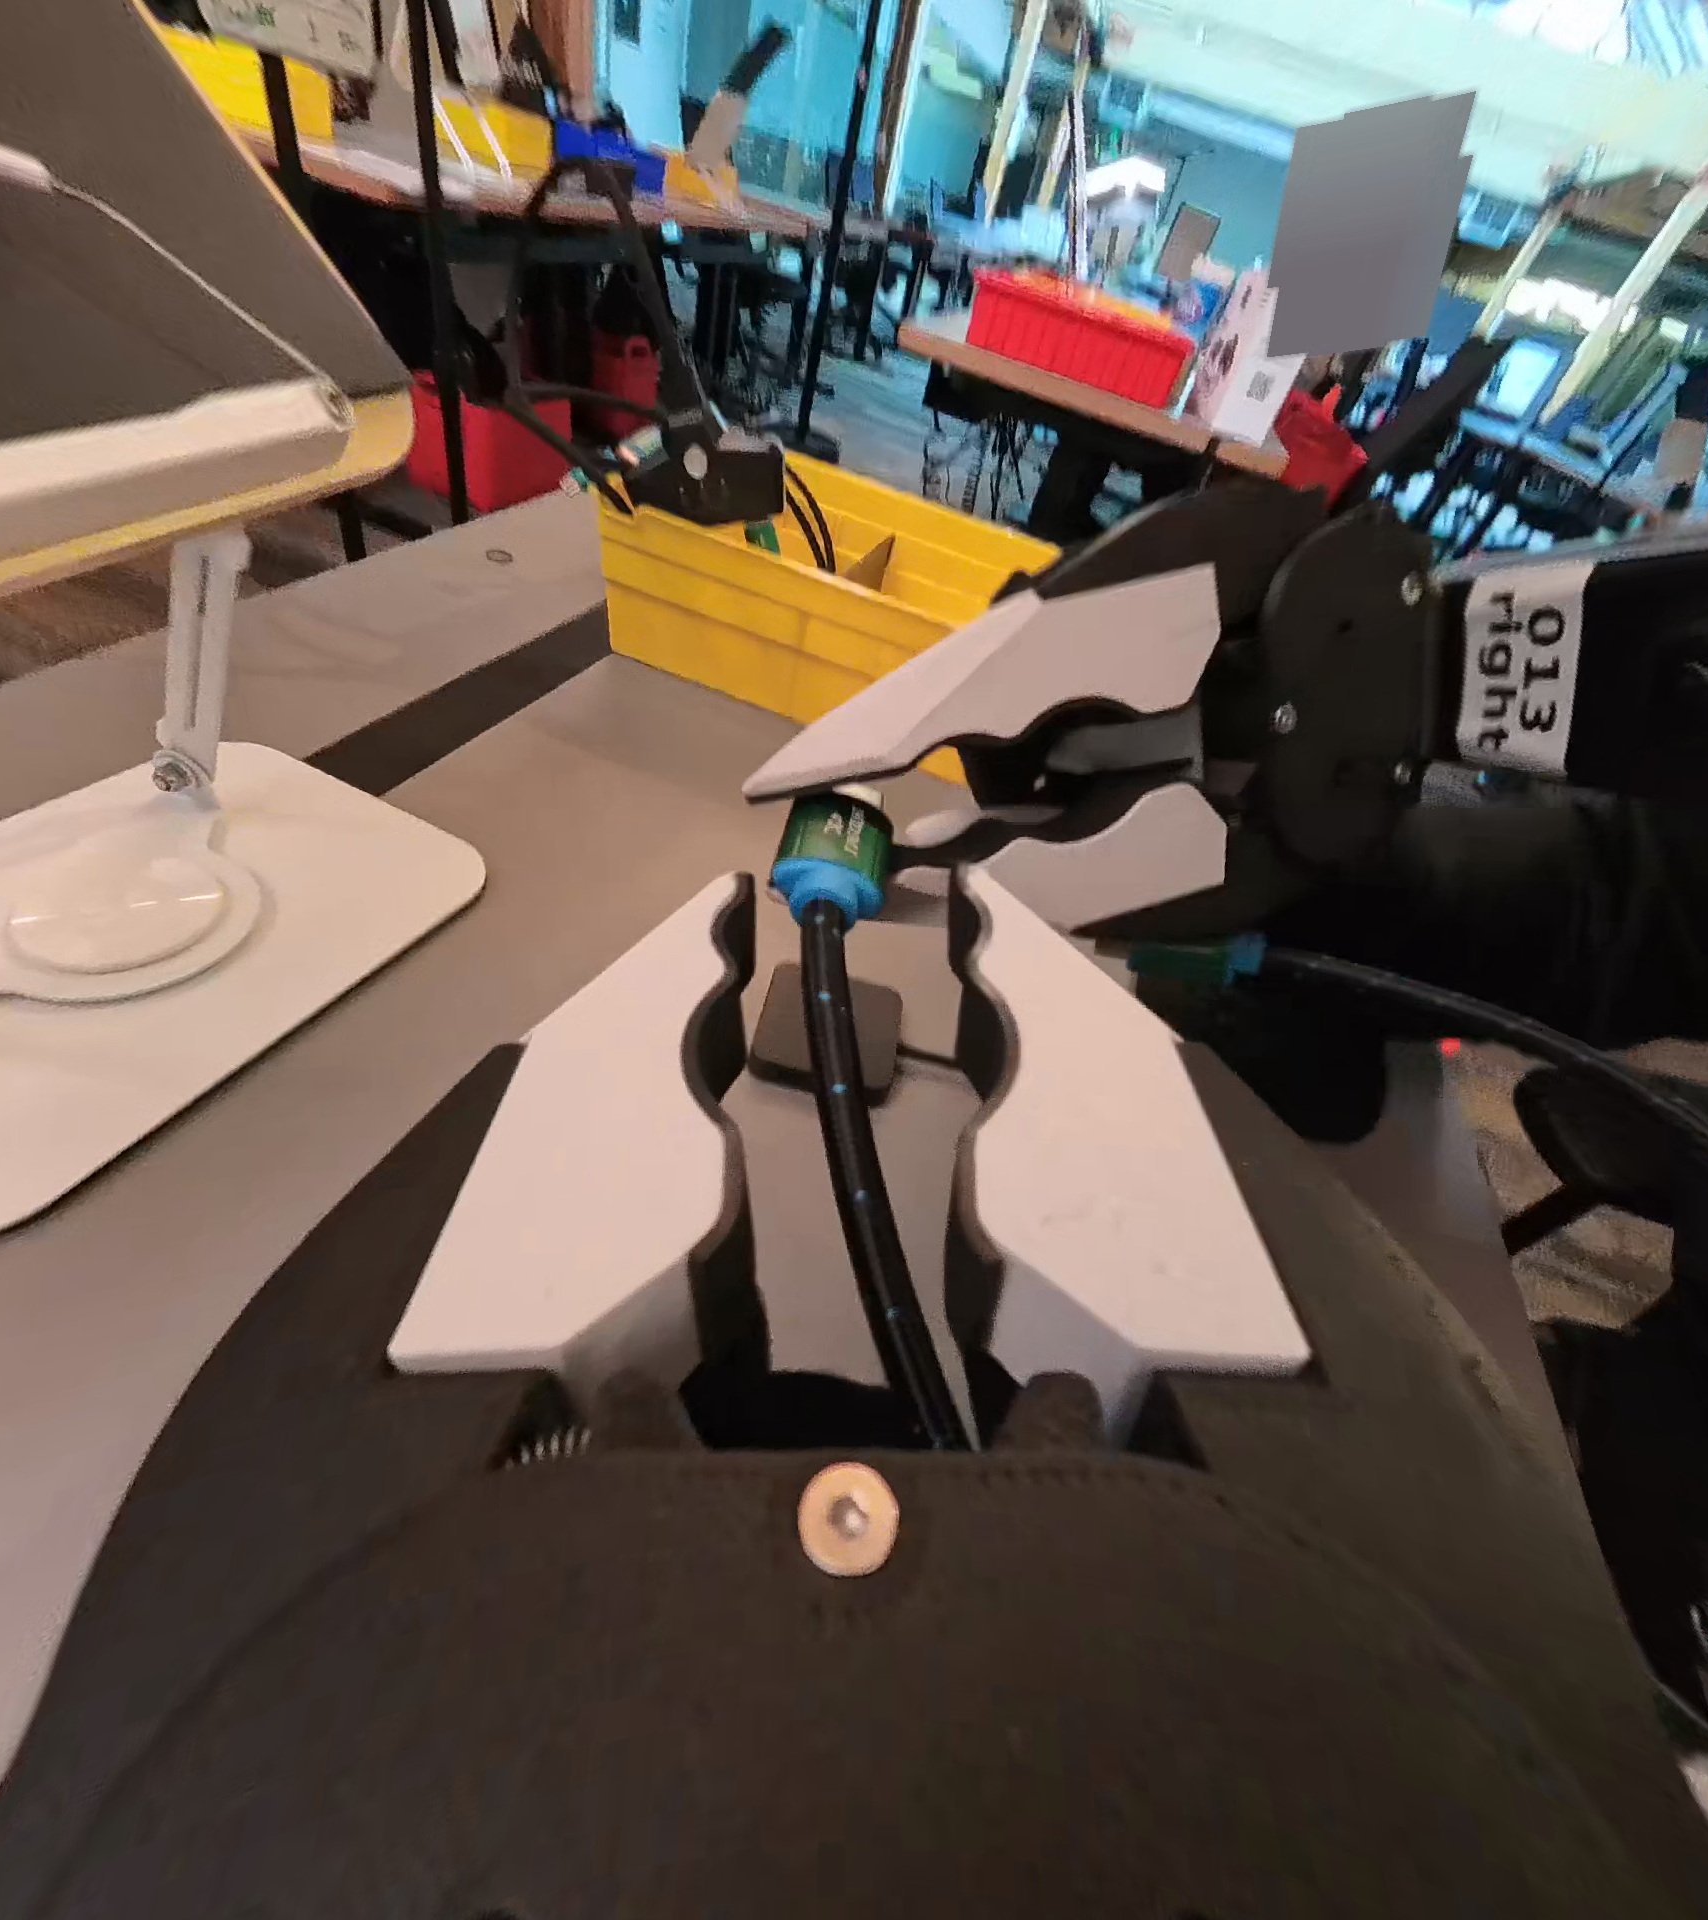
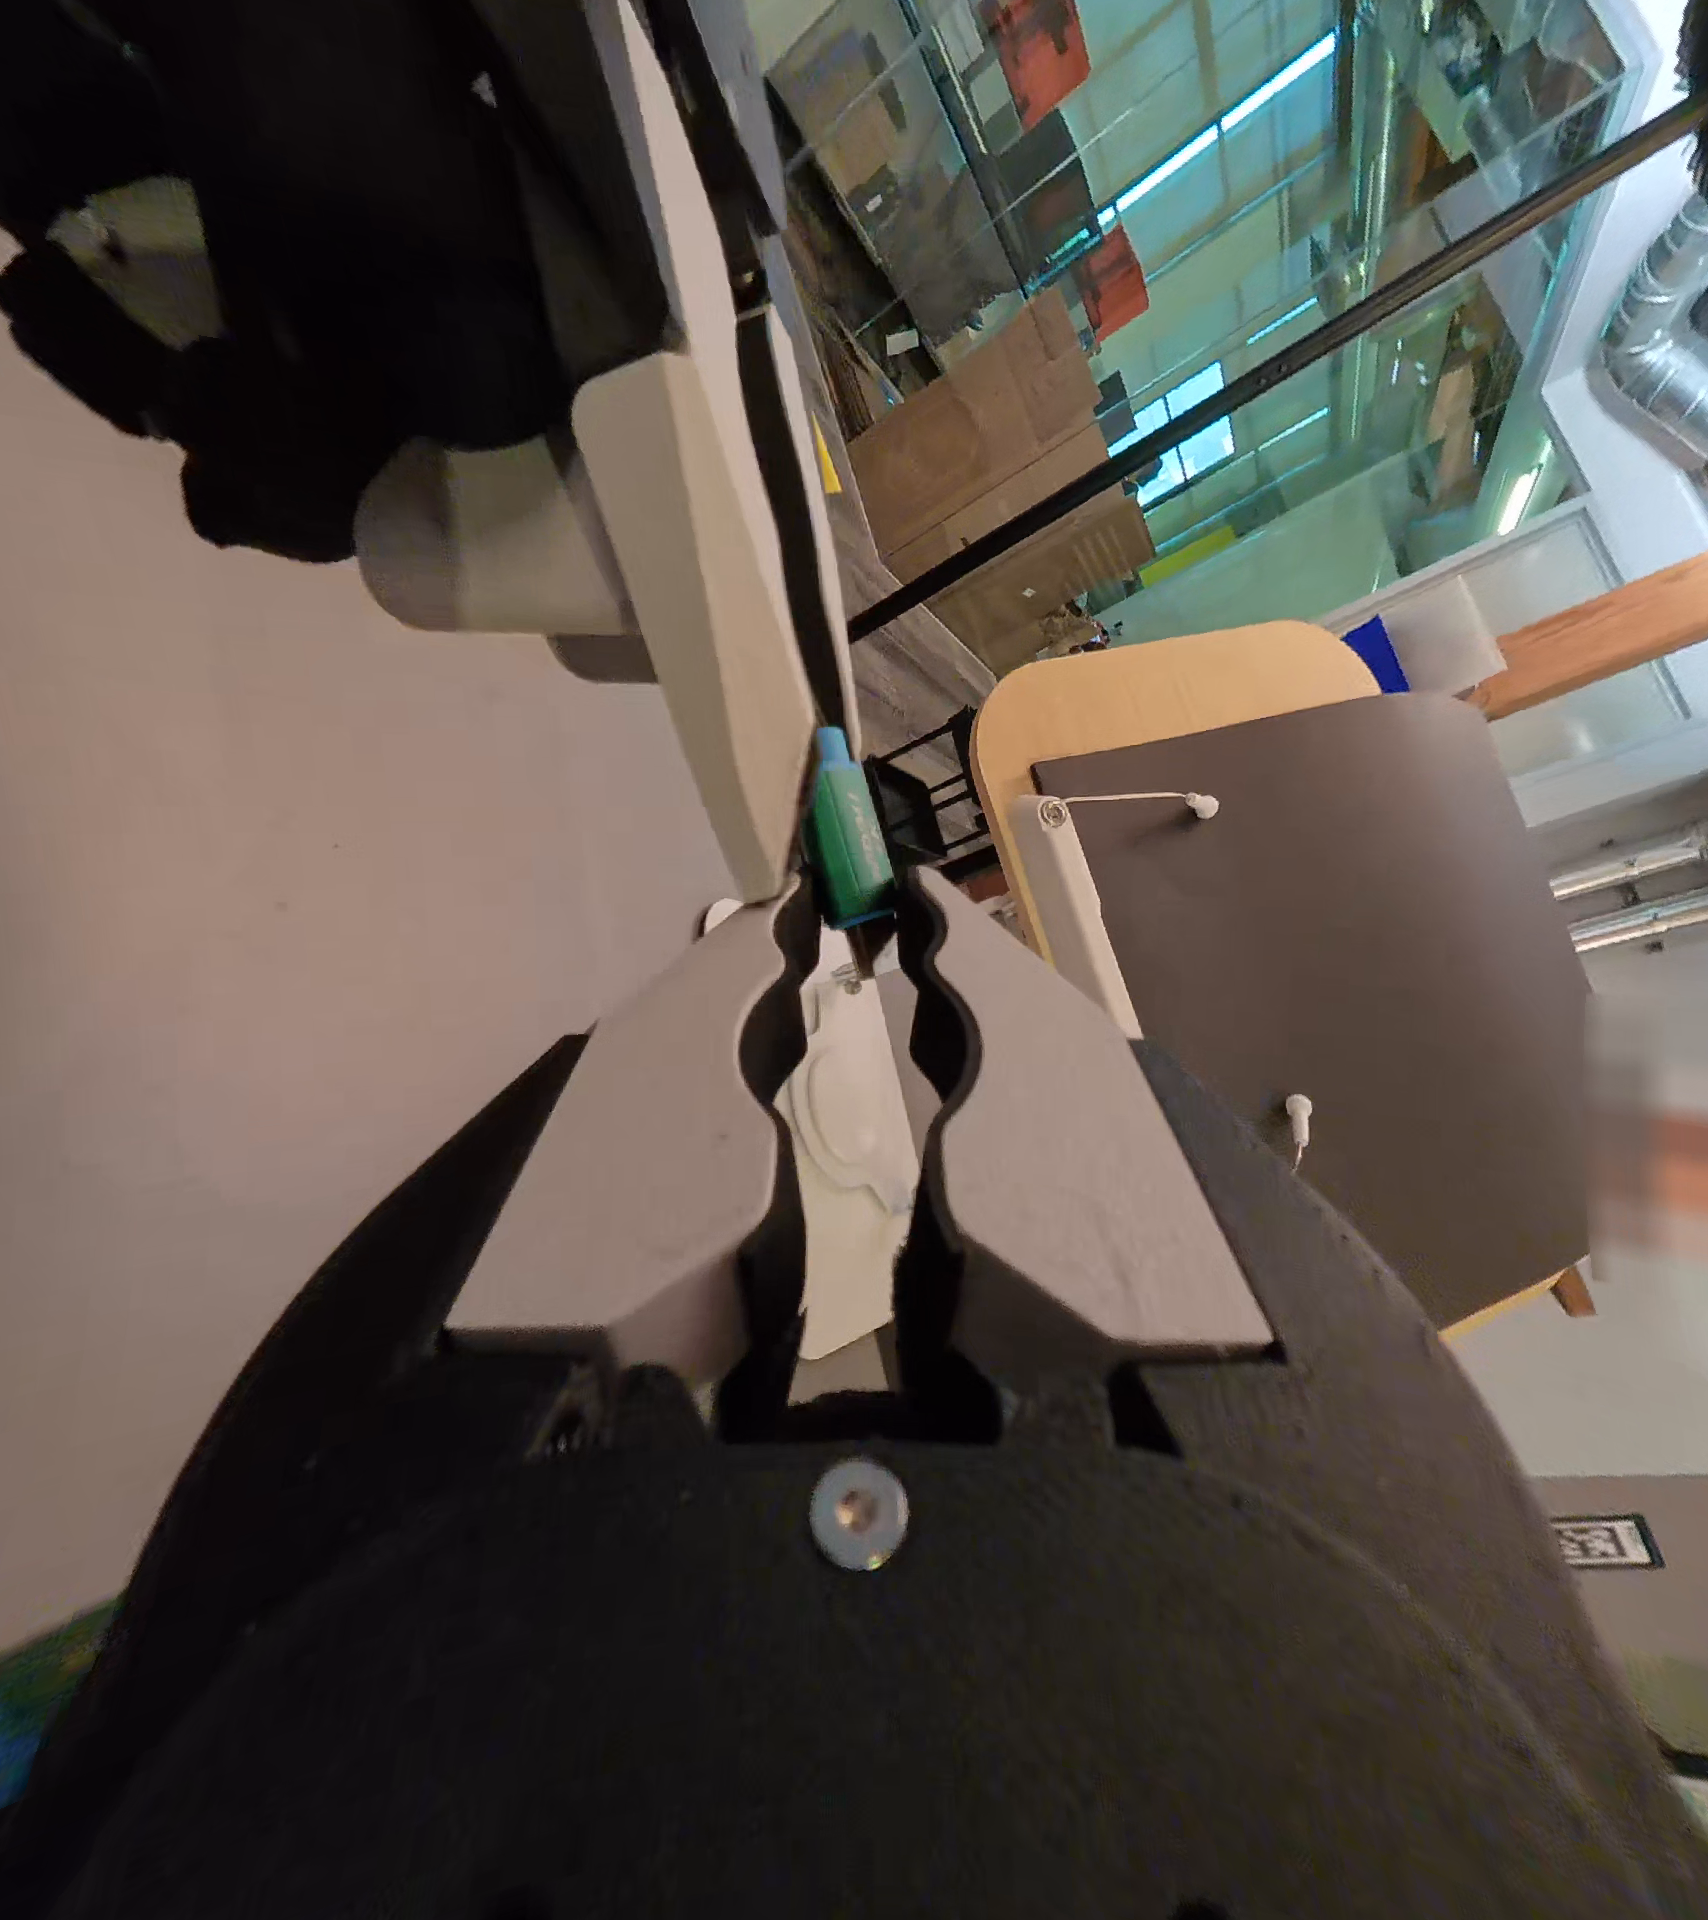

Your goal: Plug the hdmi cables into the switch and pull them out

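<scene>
HDMI plug (image 1: 831, 844): green body with a blue collar and a metal tip. It sits just past the fingertips of the left claw (image 1: 855, 899). Its long axis runs away from the left wrist camera and tilts upward, with the metal tip at the far end.

HDMI cable (image 1: 845, 1101): black braid with blue flecks. It runs back from the blue collar, down the gap between the left claw's two fingers, and disappears into the claw's black body.

Left claw: the fingers stand apart with the cable passing loosely between them; it is released and grasps nothing.

Right claw (image 1: 865, 805): it enters from the right. One finger lies over the plug's tip and the other comes beneath the plug body. In the right wrist view the plug (image 2: 848, 847) stands at the tips of the right claw (image 2: 855, 914). Whether the fingers are actually pressing on the plug, I cannot tell.

Second connector (image 1: 1193, 961): green and blue, lying below the right claw and partly covered by it. Its black cable (image 1: 1515, 1049) curves off toward the right.

Switch: a small black square (image 1: 826, 1034) lies on the grey tabletop (image 1: 538, 810) under the cable. It may be the switch, but it is too obscured to confirm.

White stand (image 1: 164, 935): at left on the tabletop, its base cut off by the frame edge.

Yellow bin (image 1: 788, 613): behind the tabletop.
</scene>
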`<action>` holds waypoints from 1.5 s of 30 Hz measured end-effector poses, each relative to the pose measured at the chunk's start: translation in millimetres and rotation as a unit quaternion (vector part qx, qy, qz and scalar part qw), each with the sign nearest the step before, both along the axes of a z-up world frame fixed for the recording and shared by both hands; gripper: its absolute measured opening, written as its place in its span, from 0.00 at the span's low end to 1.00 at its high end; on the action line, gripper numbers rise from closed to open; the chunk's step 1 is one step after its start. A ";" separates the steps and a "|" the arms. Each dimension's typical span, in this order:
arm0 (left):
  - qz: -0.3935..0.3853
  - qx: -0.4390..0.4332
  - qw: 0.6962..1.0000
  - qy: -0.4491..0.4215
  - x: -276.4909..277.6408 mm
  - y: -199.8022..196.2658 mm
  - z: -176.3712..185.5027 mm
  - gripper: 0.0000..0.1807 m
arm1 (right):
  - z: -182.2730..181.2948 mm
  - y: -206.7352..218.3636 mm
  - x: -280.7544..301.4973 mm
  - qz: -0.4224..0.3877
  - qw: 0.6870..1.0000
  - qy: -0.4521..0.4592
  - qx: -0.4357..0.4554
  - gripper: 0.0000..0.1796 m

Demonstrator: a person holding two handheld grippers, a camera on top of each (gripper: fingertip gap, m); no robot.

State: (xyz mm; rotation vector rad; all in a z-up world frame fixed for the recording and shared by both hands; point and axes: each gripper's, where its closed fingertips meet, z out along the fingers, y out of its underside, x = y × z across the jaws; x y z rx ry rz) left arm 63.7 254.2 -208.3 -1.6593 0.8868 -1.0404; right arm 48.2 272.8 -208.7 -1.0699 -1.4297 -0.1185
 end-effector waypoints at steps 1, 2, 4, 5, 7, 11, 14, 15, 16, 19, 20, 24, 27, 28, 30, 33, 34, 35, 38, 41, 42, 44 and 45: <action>0.005 0.005 1.000 -0.015 -0.6 0.6 4.1 0.17 | -0.8 -0.1 0.0 -0.001 1.000 -0.002 0.000 0.07; 0.008 0.008 1.000 -0.024 -1.8 1.3 6.9 0.15 | -1.5 0.0 0.3 -0.003 1.000 0.000 -0.003 0.07; 0.017 0.011 0.999 -0.031 -3.9 3.5 8.9 0.12 | -2.8 0.0 0.9 -0.002 1.000 0.007 -0.014 0.07; 0.015 0.006 0.999 -0.032 -3.1 3.4 7.2 0.12 | -3.2 -0.1 1.2 -0.002 1.000 0.008 -0.016 0.07; 0.010 -0.003 0.999 -0.034 -1.2 2.1 3.0 0.12 | -2.9 -0.8 1.2 0.001 0.999 0.018 -0.028 0.07; 0.002 0.001 1.000 -0.028 -0.2 0.0 0.6 0.13 | -4.6 -2.5 1.2 0.008 0.998 0.028 -0.049 0.07; 0.008 0.021 1.000 -0.018 0.1 0.3 1.0 0.13 | -4.9 -2.5 1.7 0.011 0.997 0.040 -0.064 0.07; 0.009 0.024 0.999 -0.019 0.1 0.3 1.7 0.13 | -4.2 -2.5 1.6 0.012 0.996 0.049 -0.073 0.07; 0.009 0.025 0.999 -0.023 0.2 0.3 2.9 0.12 | -3.4 -2.7 1.6 0.015 0.994 0.060 -0.085 0.07; 0.017 0.027 0.999 -0.032 -0.1 1.8 4.0 0.11 | -2.5 -2.2 2.1 0.016 0.993 0.069 -0.091 0.07; 0.017 0.028 0.999 -0.036 0.0 1.6 4.1 0.11 | -2.5 -2.4 2.1 0.015 0.993 0.069 -0.091 0.07; 0.021 0.035 0.998 -0.038 0.2 0.1 2.8 0.11 | -4.2 -4.0 2.2 0.019 0.992 0.076 -0.100 0.08; 0.024 0.029 0.999 -0.034 -0.3 0.3 -0.1 0.10 | -7.1 -3.5 1.9 0.019 0.992 0.073 -0.106 0.08; 0.026 0.027 0.999 -0.033 -0.6 1.0 -1.0 0.10 | -8.0 -2.4 1.8 0.017 0.992 0.070 -0.106 0.08; 0.026 0.012 0.999 -0.033 -1.3 2.1 -3.8 0.10 | -10.7 -0.3 2.0 0.015 0.992 0.060 -0.110 0.10; 0.027 -0.006 0.999 -0.032 -1.2 3.2 -5.5 0.10 | -10.6 4.5 6.4 -0.004 0.998 0.030 -0.063 0.11; 0.027 -0.015 0.999 -0.032 -1.2 3.4 -5.6 0.10 | -9.8 4.7 7.5 -0.009 0.999 0.016 -0.038 0.10; 0.026 -0.023 0.999 -0.030 -0.8 3.7 -6.1 0.10 | -9.9 4.3 8.1 -0.012 1.000 -0.002 -0.013 0.09; 0.022 -0.043 0.999 -0.024 0.3 3.4 -9.4 0.09 | -13.7 4.8 8.9 -0.017 0.998 -0.043 0.030 0.07; 0.016 -0.048 0.998 -0.024 1.1 2.9 -10.3 0.10 | -16.5 3.8 9.6 -0.005 0.999 -0.039 0.003 0.06; 0.011 -0.052 0.998 -0.029 1.5 2.7 -9.7 0.10 | -16.9 3.8 10.1 -0.001 0.999 -0.033 -0.008 0.06; 0.012 -0.032 0.999 -0.026 0.9 4.3 -8.4 0.15 | -17.1 4.0 11.4 0.001 0.999 -0.015 -0.035 0.06; 0.015 -0.024 0.999 -0.016 -0.2 5.1 -8.8 0.18 | -18.0 5.0 12.8 0.001 0.999 -0.007 -0.050 0.06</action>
